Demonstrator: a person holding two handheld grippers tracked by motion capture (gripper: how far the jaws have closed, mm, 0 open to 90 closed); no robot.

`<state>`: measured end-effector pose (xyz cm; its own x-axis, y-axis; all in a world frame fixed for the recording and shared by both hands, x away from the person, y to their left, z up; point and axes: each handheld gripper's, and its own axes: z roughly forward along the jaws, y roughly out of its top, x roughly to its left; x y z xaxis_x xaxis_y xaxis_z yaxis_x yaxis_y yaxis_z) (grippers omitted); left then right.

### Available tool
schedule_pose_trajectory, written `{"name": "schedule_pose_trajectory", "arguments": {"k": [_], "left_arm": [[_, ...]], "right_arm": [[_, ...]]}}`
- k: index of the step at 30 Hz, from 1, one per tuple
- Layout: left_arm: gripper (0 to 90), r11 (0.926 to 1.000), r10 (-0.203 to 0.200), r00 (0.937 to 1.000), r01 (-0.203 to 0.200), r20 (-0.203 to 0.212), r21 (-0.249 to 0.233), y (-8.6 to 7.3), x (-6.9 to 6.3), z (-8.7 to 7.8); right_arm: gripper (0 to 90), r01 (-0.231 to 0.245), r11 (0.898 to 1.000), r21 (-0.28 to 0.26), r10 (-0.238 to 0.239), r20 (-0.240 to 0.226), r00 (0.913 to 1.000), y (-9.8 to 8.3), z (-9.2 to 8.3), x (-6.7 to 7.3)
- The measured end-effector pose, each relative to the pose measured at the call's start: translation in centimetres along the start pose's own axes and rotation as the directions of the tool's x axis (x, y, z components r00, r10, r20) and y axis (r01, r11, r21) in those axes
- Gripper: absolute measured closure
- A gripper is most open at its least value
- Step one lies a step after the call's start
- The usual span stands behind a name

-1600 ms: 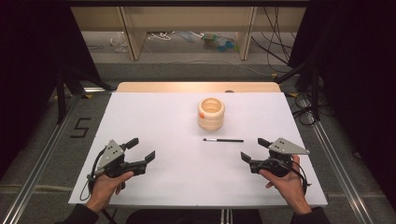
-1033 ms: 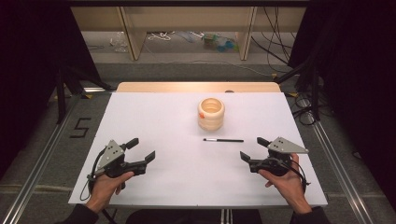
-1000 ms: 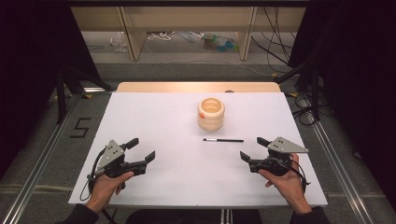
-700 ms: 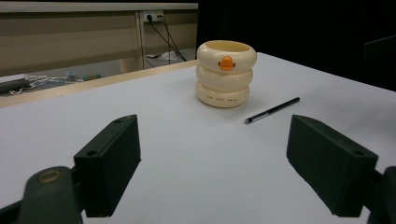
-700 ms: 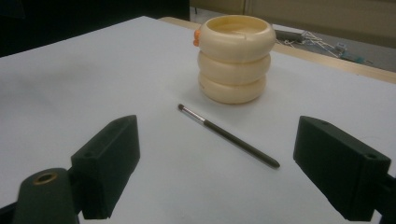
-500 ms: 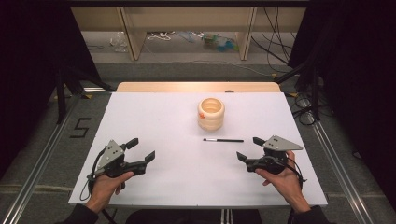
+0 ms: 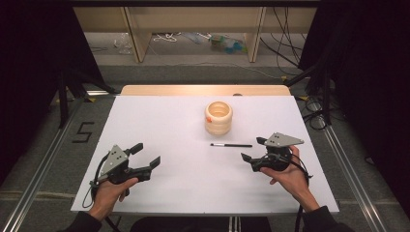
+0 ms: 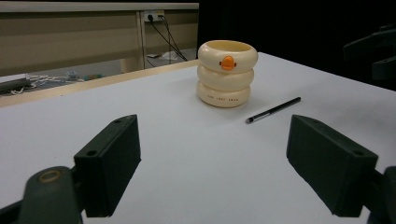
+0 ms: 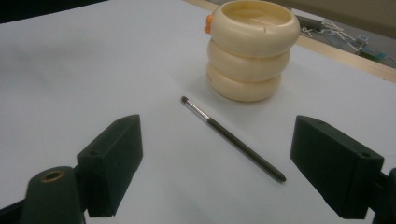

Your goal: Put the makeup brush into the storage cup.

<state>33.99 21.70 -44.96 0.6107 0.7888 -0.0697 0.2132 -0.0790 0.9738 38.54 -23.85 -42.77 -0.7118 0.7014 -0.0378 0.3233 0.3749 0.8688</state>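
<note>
Nothing grasped yet: left gripper [image 7: 144,155] and right gripper [image 7: 253,150] wide open, empty; brush [image 7: 231,145] lying just before ringed holder [image 7: 218,117] on bench [image 7: 159,121].

A cream holder [image 7: 218,117] of three stacked rings stands upright on the white desk [image 7: 159,125]. A thin black brush [image 7: 231,145] lies flat near it.

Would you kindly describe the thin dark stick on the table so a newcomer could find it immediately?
Start from the white table and find the cream holder made of three stacked rings with an orange mark. Just in front of it, apart from it and nearer the person's right hand, lies a slim black brush. It is the one flat, pencil-thin thing there, with a small bristle tip.
</note>
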Motion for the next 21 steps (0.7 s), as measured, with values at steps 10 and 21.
{"name": "schedule_pose_trajectory", "arguments": {"k": [10,21], "left_arm": [[17.5,1.0000,-0.005,1.0000,0.005,0.003,-0.004,0.0,0.0,0.0],[17.5,1.0000,0.000,1.0000,0.000,0.001,0.003,-0.1,0.1,0.0]], "right_arm": [[18.7,0.004,0.999,0.048,-0.003,-0.018,0.9998,0.9,0.8,-1.0],[18.7,0.030,0.992,0.121,-0.024,-0.053,0.9983,2.8,2.4,-1.8]]}}
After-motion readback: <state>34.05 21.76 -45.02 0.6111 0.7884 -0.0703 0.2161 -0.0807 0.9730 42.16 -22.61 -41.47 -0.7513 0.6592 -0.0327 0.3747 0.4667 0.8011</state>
